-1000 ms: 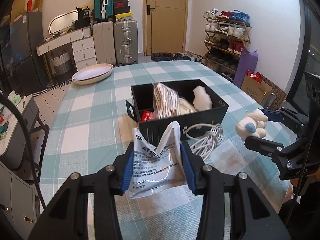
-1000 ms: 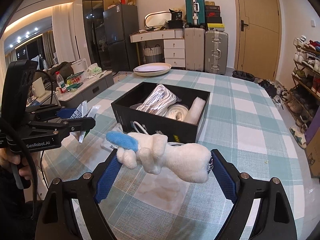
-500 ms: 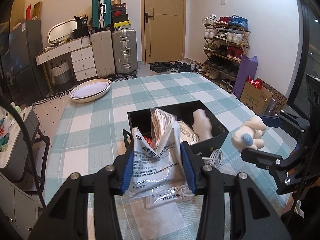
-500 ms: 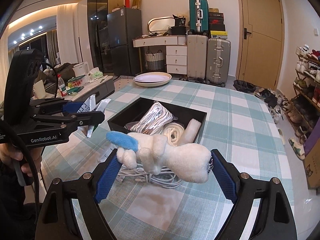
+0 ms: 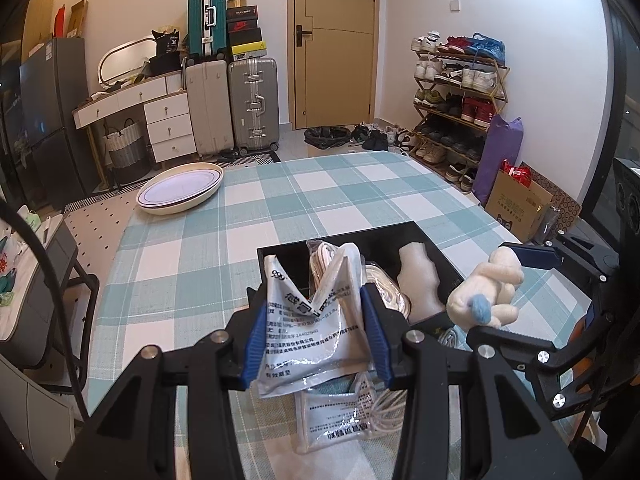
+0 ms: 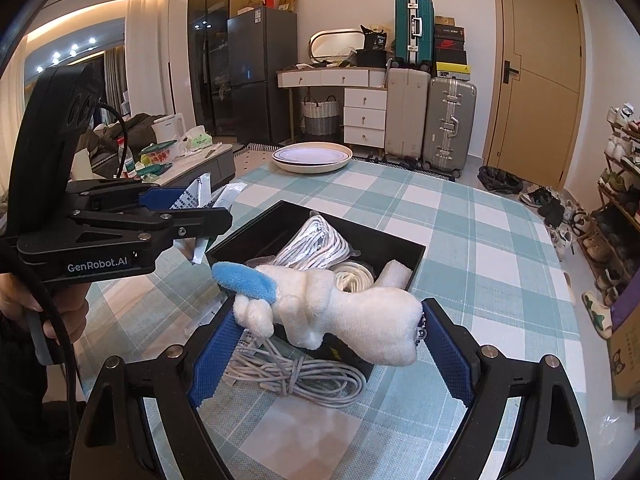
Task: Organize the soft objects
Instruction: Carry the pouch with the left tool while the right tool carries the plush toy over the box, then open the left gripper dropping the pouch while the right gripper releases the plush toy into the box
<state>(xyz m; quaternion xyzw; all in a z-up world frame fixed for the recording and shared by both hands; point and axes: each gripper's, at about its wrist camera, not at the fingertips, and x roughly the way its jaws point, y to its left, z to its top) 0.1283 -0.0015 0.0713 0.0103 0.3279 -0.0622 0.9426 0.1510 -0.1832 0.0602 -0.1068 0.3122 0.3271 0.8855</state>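
My left gripper [image 5: 316, 332] is shut on a crinkled silver foil packet [image 5: 310, 320] and holds it above the table, in front of the black box [image 5: 352, 240]. My right gripper [image 6: 328, 344] is shut on a white plush toy [image 6: 340, 312] with a blue ear, held crosswise between the blue pads [image 6: 214, 356]. In the left wrist view the plush toy [image 5: 486, 294] hangs at the right, beside the box. The black box [image 6: 416, 252] holds a bagged white cable, a coiled white cord and a white foam piece [image 5: 416, 280].
A second foil packet [image 5: 334, 420] and a coil of grey cable [image 6: 296, 372] lie on the checked tablecloth [image 5: 192, 280] in front of the box. A cream oval dish [image 5: 180, 188] sits at the table's far left corner. Suitcases, drawers and a shoe rack stand beyond.
Both grippers have risen and drawn back from the box with their loads. The box now sits lower in both views, and the loose packet and cable coil have come into sight.
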